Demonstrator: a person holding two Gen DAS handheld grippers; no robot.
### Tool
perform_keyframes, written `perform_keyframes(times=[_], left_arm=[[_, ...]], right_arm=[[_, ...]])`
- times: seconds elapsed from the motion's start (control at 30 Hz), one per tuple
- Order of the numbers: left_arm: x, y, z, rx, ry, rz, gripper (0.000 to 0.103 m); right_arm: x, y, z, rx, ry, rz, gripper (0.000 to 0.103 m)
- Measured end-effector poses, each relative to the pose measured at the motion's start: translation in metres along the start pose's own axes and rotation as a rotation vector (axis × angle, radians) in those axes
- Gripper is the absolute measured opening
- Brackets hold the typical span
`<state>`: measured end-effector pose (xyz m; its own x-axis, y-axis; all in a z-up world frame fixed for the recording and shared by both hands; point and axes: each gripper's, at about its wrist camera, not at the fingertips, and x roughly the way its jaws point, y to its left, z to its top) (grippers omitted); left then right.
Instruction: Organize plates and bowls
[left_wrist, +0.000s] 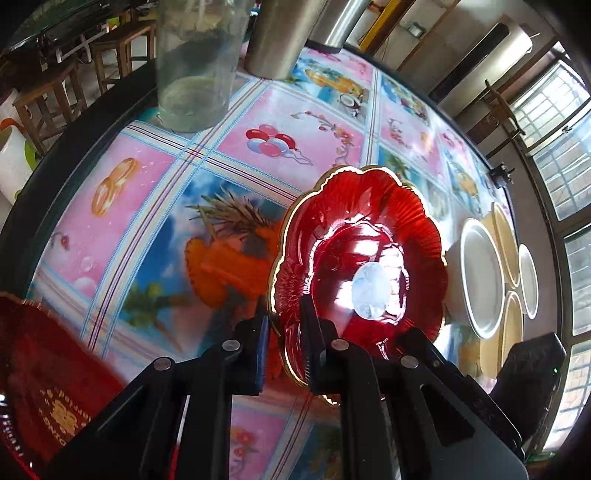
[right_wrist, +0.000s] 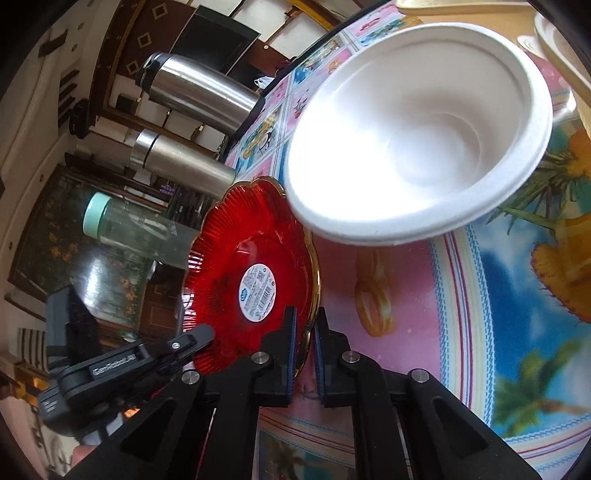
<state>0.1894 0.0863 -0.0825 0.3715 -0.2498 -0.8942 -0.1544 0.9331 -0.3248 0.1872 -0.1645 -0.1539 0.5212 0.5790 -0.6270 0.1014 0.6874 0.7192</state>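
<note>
Fingers first: the left gripper (left_wrist: 284, 343) has its two pads pinched down on the gold scalloped rim of a red glass plate (left_wrist: 358, 258), one finger on each face of the rim, so it's closed on the plate. The right gripper (right_wrist: 304, 350) looks clamped on the same plate (right_wrist: 255, 280) too, at another spot on the rim, its blue-padded fingers nearly together with just the rim between them. From that side you see the plate's underside with a round white sticker (right_wrist: 258, 291) in the middle. So the plate is held up off the table between both grippers, tilted well away from flat.

Just beside it, in the right wrist view, sits a white foam bowl (right_wrist: 417, 140), its edge overlapping the plate's rim. The left wrist view shows that bowl (left_wrist: 482, 273) among a cluster of cream and white plates (left_wrist: 504, 243) near the far edge of the table.

Everything's on a glossy tablecloth (left_wrist: 155, 206) printed with balloons, rings and palm trees. At the back stand a clear plastic jar (left_wrist: 195, 62) and two steel flasks (right_wrist: 195, 92). Another red dish (left_wrist: 40, 354) is at the lower left.
</note>
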Motion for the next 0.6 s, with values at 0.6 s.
perform_keyframes(times=[0.6], left_arm=[[-0.126,0.028,-0.070,0.047,-0.342,-0.090,0.005]], right_arm=[[-0.069,0.097,-0.073,-0.426,-0.303,-0.025,0.012]])
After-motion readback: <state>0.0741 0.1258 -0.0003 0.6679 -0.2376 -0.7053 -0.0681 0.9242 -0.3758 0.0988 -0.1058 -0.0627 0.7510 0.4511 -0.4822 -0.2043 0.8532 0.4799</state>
